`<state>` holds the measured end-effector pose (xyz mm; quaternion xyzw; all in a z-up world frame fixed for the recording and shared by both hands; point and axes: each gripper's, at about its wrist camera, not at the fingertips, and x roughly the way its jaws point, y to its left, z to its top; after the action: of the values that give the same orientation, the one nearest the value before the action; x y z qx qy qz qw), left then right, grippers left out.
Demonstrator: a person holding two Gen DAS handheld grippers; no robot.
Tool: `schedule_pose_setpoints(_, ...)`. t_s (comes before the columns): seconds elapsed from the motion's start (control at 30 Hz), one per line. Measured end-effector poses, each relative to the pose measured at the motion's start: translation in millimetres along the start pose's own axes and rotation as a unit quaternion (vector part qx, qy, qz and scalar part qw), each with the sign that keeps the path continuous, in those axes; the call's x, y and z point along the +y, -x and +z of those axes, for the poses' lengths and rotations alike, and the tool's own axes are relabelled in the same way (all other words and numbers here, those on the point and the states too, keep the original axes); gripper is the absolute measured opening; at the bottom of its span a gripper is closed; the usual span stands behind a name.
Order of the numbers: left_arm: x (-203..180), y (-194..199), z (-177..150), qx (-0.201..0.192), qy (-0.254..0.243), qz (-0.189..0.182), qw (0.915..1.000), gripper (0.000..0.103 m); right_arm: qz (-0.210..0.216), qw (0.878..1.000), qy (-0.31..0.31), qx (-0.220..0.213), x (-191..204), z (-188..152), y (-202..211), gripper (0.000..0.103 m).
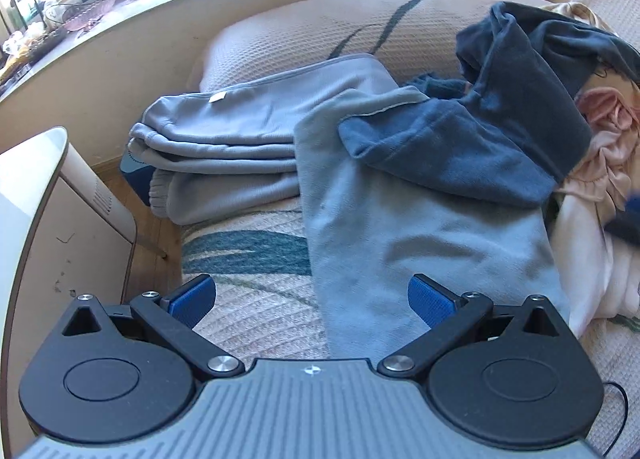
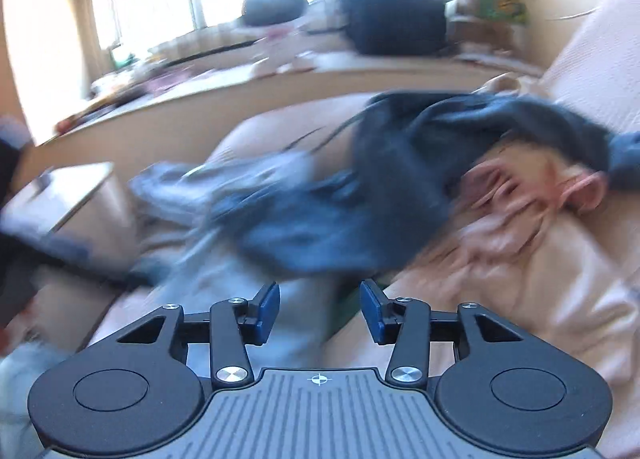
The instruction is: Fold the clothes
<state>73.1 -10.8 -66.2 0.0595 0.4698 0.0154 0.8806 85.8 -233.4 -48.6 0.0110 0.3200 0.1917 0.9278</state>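
Hovering low over the bed cover point(image 1: 256, 299), the left hand-held gripper point(image 1: 312, 303) has its blue pads point(image 1: 192, 301) spread wide and holds nothing. Between them starts a light grey-blue garment point(image 1: 400, 227), lying flat and stretching away. A dark blue garment point(image 1: 460, 147) is draped over its far part, touching it. Left of these sits a folded grey garment point(image 1: 224, 147), stacked in layers, near a pillow point(image 1: 320, 31). To the right lies a crumpled pink and cream pile of clothes point(image 1: 600, 163). The right wrist view is blurred; the right hand-held gripper point(image 2: 320, 313) has its pads apart, empty, above the light garment, with the dark blue one beyond.
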Motion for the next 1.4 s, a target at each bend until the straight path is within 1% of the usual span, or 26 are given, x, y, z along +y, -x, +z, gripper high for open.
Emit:
schedule_pose_setpoints(0.07,-5,-1,-2,0.002,-0.008,-0.005,1.0,0.103,0.011,1.0,-0.002,-0.002,0,7,-18,0.045)
schedule_pose_setpoints(0.17,-12,-3,-5,0.005,-0.02,-0.013,0.9997,0.103,0.022,1.0,0.011,0.005,14,10,-50,0.045)
schedule_pose_setpoints(0.27,-19,-4,-8,0.006,-0.033,-0.02,0.9992,0.103,0.02,0.999,0.032,0.03,32,9,-84,0.043)
schedule_pose_setpoints(0.3,-22,-4,-9,0.005,-0.04,-0.022,0.999,0.103,0.018,0.998,0.039,0.035,38,8,-88,0.04)
schedule_pose_setpoints(0.33,-25,-3,-10,0.004,-0.047,-0.023,0.9986,0.103,0.015,0.998,0.045,0.039,43,8,-91,0.027)
schedule_pose_setpoints(0.37,-28,-3,-11,0.003,-0.054,-0.025,0.9983,0.103,0.011,0.998,0.053,0.041,47,8,-94,0.02)
schedule_pose_setpoints(0.4,-30,-2,-12,0.002,-0.06,-0.027,0.9978,0.103,0.002,0.998,0.055,0.043,44,8,-97,0.008)
schedule_pose_setpoints(0.43,-33,-1,-13,0.001,-0.067,-0.028,0.9973,0.103,-0.01,0.998,0.053,0.043,40,9,-97,0.003)
schedule_pose_setpoints(0.5,-39,0,-15,-0.001,-0.081,-0.032,0.9962,0.103,-0.043,0.997,0.054,0.024,27,15,-88,0.003)
schedule_pose_setpoints(0.57,-44,1,-17,-0.004,-0.094,-0.035,0.9949,0.103,-0.088,0.995,0.054,-0.002,12,25,-76,0.003)
schedule_pose_setpoints(0.63,-50,2,-19,-0.006,-0.108,-0.038,0.9934,0.103,-0.136,0.989,0.04,-0.04,-15,38,-50,0.003)
schedule_pose_setpoints(0.7,-52,4,-19,-0.007,-0.114,-0.051,0.9921,0.103,-0.192,0.978,0.034,-0.077,-41,51,-21,0.003)
schedule_pose_setpoints(0.77,-51,10,-17,-0.014,-0.113,-0.074,0.9907,0.103,-0.251,0.961,0.026,-0.114,-68,63,16,0.003)
schedule_pose_setpoints(0.8,-53,12,-17,-0.02,-0.114,-0.084,0.9898,0.103,-0.272,0.954,0.02,-0.126,-80,67,33,0.003)
schedule_pose_setpoints(0.87,-57,17,-14,-0.034,-0.117,-0.098,0.9877,0.103,-0.29,0.948,0.01,-0.128,-96,68,56,0.003)
schedule_pose_setpoints(0.93,-64,19,-14,-0.043,-0.127,-0.102,0.9857,0.103,-0.289,0.952,0.002,-0.104,-100,56,60,0.005)
schedule_pose_setpoints(1.0,-72,18,-14,-0.041,-0.138,-0.104,0.9841,0.103,-0.287,0.955,-0.006,-0.077,-102,42,63,0.01)
schedule_pose_setpoints(1.03,-76,17,-15,-0.038,-0.143,-0.106,0.9834,0.103,-0.291,0.954,-0.007,-0.068,-100,33,63,0.017)
schedule_pose_setpoints(1.07,-79,16,-18,-0.035,-0.148,-0.107,0.9826,0.103,-0.298,0.953,-0.008,-0.059,-97,23,62,0.022)
schedule_pose_setpoints(1.13,-82,18,-22,-0.035,-0.155,-0.109,0.9812,0.103,-0.299,0.952,-0.017,-0.063,-90,8,70,0.031)
schedule_pose_setpoints(1.17,-83,18,-23,-0.035,-0.157,-0.109,0.981,0.103,-0.295,0.953,-0.025,-0.069,-88,4,77,0.032)
schedule_pose_setpoints(1.23,-81,18,-25,-0.034,-0.153,-0.107,0.9818,0.103,-0.261,0.962,-0.037,-0.071,-73,1,85,0.033)
schedule_pose_setpoints(1.27,-78,17,-25,-0.033,-0.148,-0.106,0.9827,0.103,-0.228,0.971,-0.037,-0.063,-64,2,81,0.033)
schedule_pose_setpoints(1.33,-72,15,-25,-0.027,-0.136,-0.103,0.985,0.103,-0.141,0.989,-0.03,-0.039,-43,-3,65,0.033)
schedule_pose_setpoints(1.37,-69,14,-25,-0.024,-0.131,-0.1,0.9861,0.103,-0.104,0.994,-0.03,-0.027,-34,-8,53,0.033)
schedule_pose_setpoints(1.4,-65,14,-26,-0.023,-0.126,-0.095,0.9872,0.103,-0.075,0.997,-0.028,-0.013,-24,-11,39,0.033)
